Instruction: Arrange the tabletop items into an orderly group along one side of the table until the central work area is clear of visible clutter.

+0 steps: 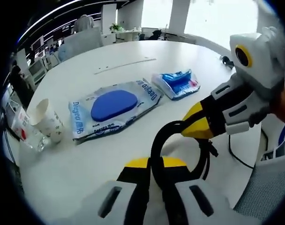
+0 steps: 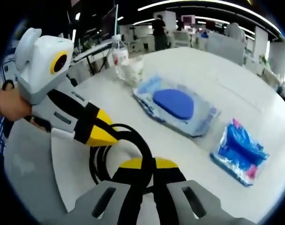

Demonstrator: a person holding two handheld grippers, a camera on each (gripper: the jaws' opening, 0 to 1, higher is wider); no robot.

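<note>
Left gripper view: left gripper [image 1: 154, 176] and right gripper [image 1: 191, 129] both have jaws closed on a black cable [image 1: 157, 140], bottom center; limp, light. Wipes pack [image 1: 112, 108] mid-frame on the surface [image 1: 86, 159], soft.

Right gripper view: small blue pack [image 2: 239, 152] lower right, crinkly; pinch an edge.

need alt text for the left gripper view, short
Two tools meet over a coiled black cable on a white round table: the left tool is closed on the loop and the right tool pinches it from the right. Beyond lie a wet wipes pack, a small blue packet, a paper cup and a plastic bottle.
</note>
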